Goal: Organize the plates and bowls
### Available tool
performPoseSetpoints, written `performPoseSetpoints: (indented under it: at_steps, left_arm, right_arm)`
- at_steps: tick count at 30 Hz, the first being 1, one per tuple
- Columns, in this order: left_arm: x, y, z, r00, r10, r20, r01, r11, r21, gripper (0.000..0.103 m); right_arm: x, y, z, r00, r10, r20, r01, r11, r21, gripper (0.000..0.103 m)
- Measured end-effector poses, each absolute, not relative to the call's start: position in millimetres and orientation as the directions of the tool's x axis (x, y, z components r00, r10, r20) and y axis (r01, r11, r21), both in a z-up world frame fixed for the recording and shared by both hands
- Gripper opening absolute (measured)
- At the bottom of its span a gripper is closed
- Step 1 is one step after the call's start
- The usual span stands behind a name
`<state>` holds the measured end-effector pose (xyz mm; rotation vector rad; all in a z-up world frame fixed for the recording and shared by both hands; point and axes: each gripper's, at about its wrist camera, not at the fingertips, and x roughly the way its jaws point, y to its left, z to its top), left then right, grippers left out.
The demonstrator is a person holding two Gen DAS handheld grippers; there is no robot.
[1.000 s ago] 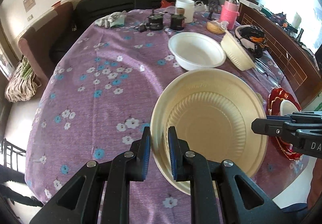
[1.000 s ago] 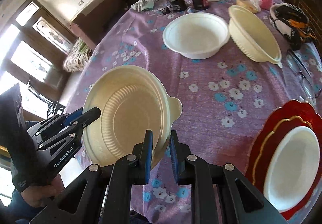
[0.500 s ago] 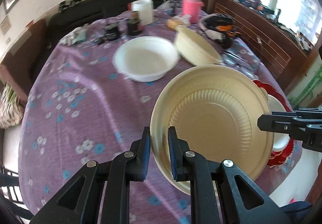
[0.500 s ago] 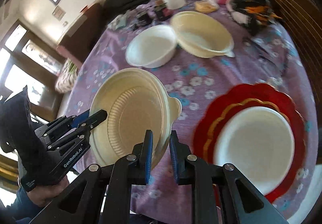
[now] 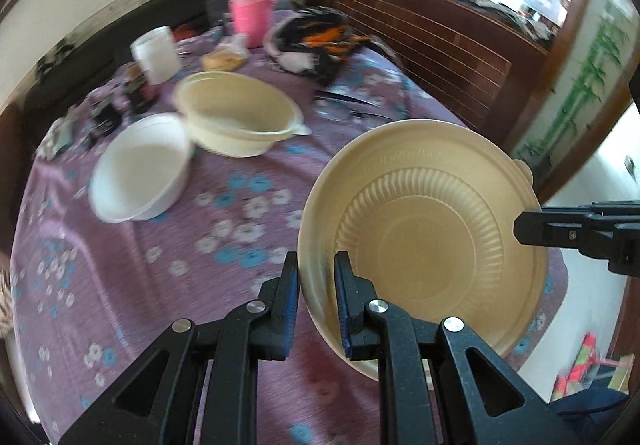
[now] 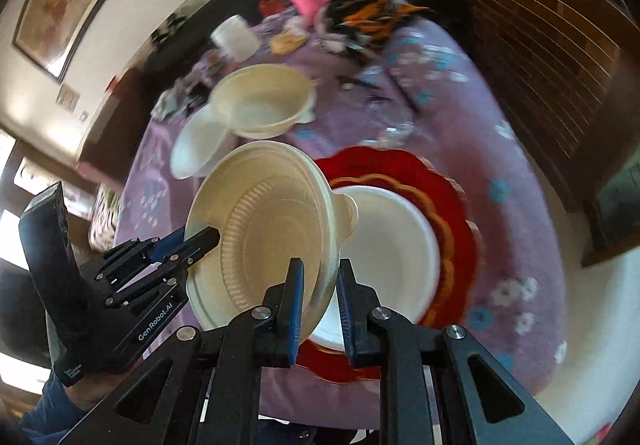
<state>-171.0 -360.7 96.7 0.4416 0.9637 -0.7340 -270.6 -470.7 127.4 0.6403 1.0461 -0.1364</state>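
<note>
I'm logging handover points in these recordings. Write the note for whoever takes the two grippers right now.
Left gripper: shut on the near rim of the cream plate.
Right gripper: shut on the opposite rim; the plate is held tilted above the table.
On the purple cloth: red plate carrying a white plate, a cream bowl, a white bowl.
Done: white plate on red.
Left: set the cream plate down, probably on that stack; group the bowls.
</note>
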Motion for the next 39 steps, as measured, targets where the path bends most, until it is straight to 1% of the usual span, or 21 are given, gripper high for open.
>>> performPoseSetpoints:
  at_steps: [7,15,17,18,21,22,24,25,31,34,39]
  left_arm:
    - [-182,-389,80,0.302,-0.349,-0.887,0.770,0.638,0.011,0.016]
    - [-182,-392,71,0.299,-0.332,-0.895,0.761,0.648,0.013,0.016]
    - [-182,-390,73,0.305,-0.336,-0.891,0.758,0.652,0.014,0.020]
    - [-182,-389,74,0.308,-0.338,-0.889,0.756,0.655,0.013,0.024]
    - [-180,-383,78,0.324,-0.342,-0.882,0.743,0.669,0.014,0.042]
    - [-180,-381,80,0.329,-0.347,-0.878,0.739,0.673,0.011,0.043]
    - [-180,-376,85,0.337,-0.360,-0.870,0.734,0.679,0.004,0.043]
    - [-180,-373,87,0.344,-0.364,-0.866,0.731,0.683,0.003,0.043]
    - [-174,-352,98,0.385,-0.371,-0.845,0.698,0.716,0.003,0.043]
    - [-171,-337,98,0.392,-0.359,-0.847,0.676,0.737,0.001,0.043]
    - [-165,-304,96,0.408,-0.330,-0.851,0.632,0.775,0.003,0.043]
  right_arm:
    - [-292,-502,108,0.477,0.188,-0.859,0.484,0.759,0.435,0.018]
    - [-294,-507,96,0.452,0.205,-0.868,0.500,0.747,0.437,0.018]
    - [-293,-508,91,0.444,0.214,-0.870,0.505,0.742,0.440,0.018]
    - [-292,-508,90,0.440,0.213,-0.872,0.509,0.741,0.438,0.018]
    - [-293,-508,91,0.437,0.196,-0.878,0.513,0.747,0.423,0.020]
    - [-293,-508,92,0.438,0.191,-0.879,0.515,0.748,0.419,0.022]
    - [-295,-511,95,0.442,0.175,-0.880,0.526,0.744,0.412,0.032]
    - [-298,-512,98,0.449,0.162,-0.879,0.532,0.742,0.408,0.033]
    - [-307,-519,123,0.504,0.088,-0.859,0.553,0.732,0.399,0.033]
    - [-302,-515,134,0.532,0.094,-0.841,0.530,0.738,0.418,0.033]
    - [-276,-486,143,0.538,0.156,-0.829,0.459,0.770,0.443,0.034]
